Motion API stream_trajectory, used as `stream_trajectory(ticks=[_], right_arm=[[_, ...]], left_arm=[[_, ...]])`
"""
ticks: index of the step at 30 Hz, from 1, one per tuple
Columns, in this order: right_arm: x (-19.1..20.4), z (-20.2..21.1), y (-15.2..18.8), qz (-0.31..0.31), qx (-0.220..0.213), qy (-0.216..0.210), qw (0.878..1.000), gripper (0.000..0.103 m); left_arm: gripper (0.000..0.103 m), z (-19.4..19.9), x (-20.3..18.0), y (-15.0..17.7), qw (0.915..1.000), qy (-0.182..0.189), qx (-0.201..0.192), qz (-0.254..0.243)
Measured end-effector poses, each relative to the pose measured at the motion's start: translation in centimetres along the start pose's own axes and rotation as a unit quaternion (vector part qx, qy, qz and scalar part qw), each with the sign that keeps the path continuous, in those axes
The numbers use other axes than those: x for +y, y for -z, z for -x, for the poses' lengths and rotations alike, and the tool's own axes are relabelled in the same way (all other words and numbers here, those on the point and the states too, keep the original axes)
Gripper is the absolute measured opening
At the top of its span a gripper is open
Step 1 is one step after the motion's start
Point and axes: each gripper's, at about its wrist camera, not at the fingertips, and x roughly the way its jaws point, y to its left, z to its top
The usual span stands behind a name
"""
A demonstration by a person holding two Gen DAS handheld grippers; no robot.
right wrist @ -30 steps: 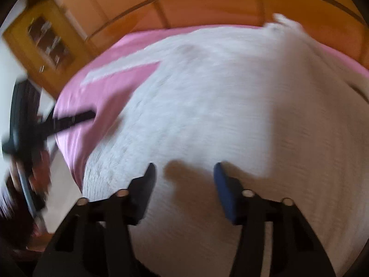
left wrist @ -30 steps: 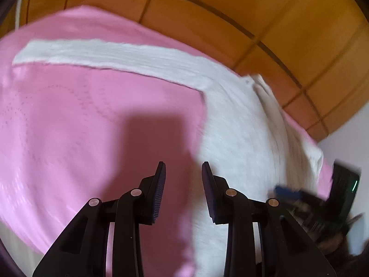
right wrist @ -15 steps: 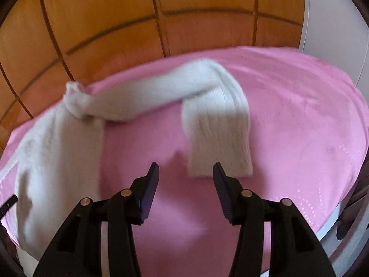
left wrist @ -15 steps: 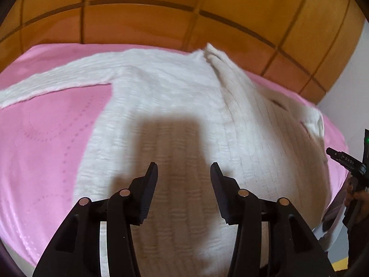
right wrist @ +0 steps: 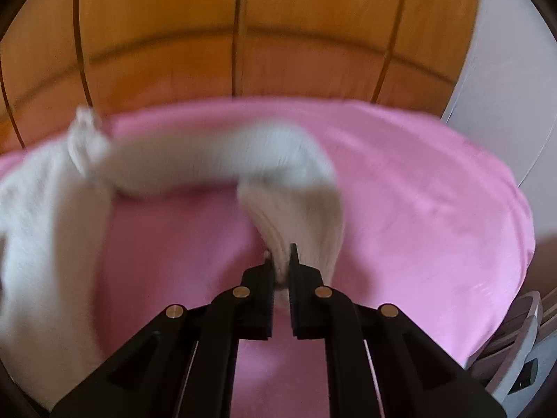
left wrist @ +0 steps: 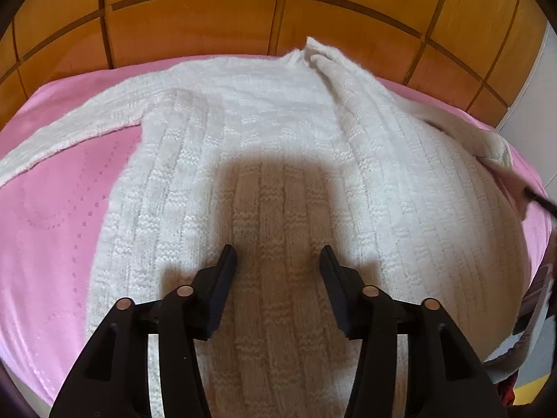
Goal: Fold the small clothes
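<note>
White knit sweater [left wrist: 285, 160] lies spread flat on a pink bedspread [left wrist: 52, 216], its body running toward the wooden panelled headboard [left wrist: 195, 24] behind the bed. One sleeve [left wrist: 69, 132] stretches out to the left of the body, flat on the pink. The other sleeve [right wrist: 222, 160] runs off the sweater's right side and bends down toward the near edge.

Left tongs [left wrist: 277, 261] hover over the lower middle of the sweater body; jaws apart, having just been opening, nothing between them, their shadow cast on the knit ahead.

Right tongs [right wrist: 281, 261] have just closed, jaws pinched on the ribbed cuff [right wrist: 296, 223] at the end of the bent sleeve, right of the sweater body. That view is blurred. A grey chair [right wrist: 522, 341] stands at the bed's right edge.
</note>
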Motion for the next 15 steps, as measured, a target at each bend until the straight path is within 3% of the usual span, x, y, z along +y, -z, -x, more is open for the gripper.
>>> stream_trajectory(ticks=[5,8,15], right_arm=[[-3.8,7.8,-4.6,-0.015,-0.098,0.024,0.995,0.006],[-6.8,10.5,-7.4,-0.045,-0.131,0.034,0.990,0.006],[-12.4,9.3,-12.9,-0.112,-0.133,0.072,0.982,0.006]], left_arm=[[0.058,-0.5,-0.3,-0.1,1.0000,0.000,0.003,-0.006],[0.059,-0.6,-0.3,-0.2,1.0000,0.001,0.005,-0.002],[0.059,-0.5,0.4,-0.8,0.9996,0.013,0.019,0.016]])
